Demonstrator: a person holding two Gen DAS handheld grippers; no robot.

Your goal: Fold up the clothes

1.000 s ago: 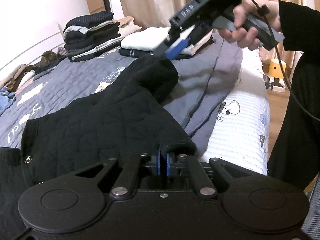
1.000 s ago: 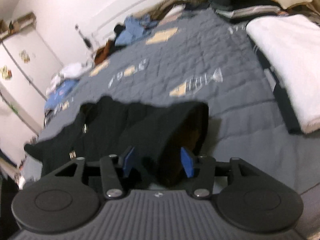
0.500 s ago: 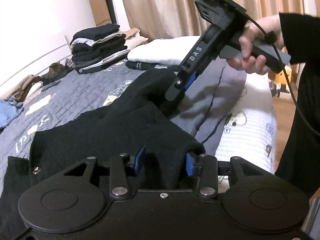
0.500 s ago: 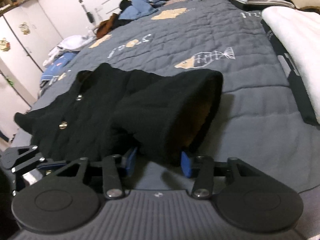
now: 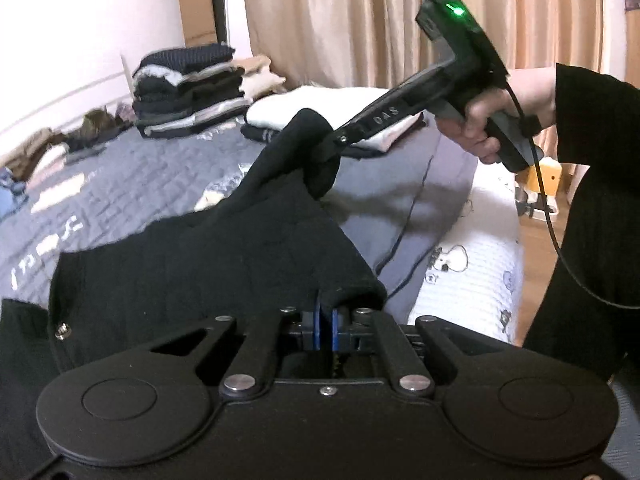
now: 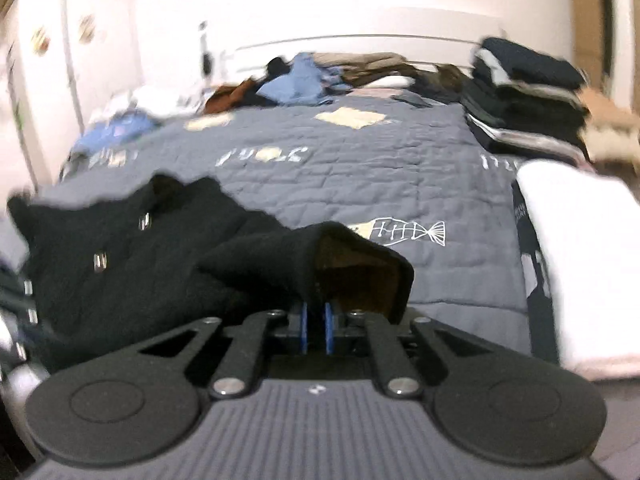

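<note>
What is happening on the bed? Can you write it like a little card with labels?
place: bed with a grey quilt
garment: black jacket, with snap buttons
left gripper: shut on the jacket's edge
right gripper: shut on the jacket's sleeve cuff
already folded: stack of dark clothes, white folded item
not folded yet: loose pile by the headboard

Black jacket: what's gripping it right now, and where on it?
Both. Left gripper is shut on the black jacket at its near hem edge; right gripper is shut on the open cuff of its sleeve, lifted off the bed.
</note>
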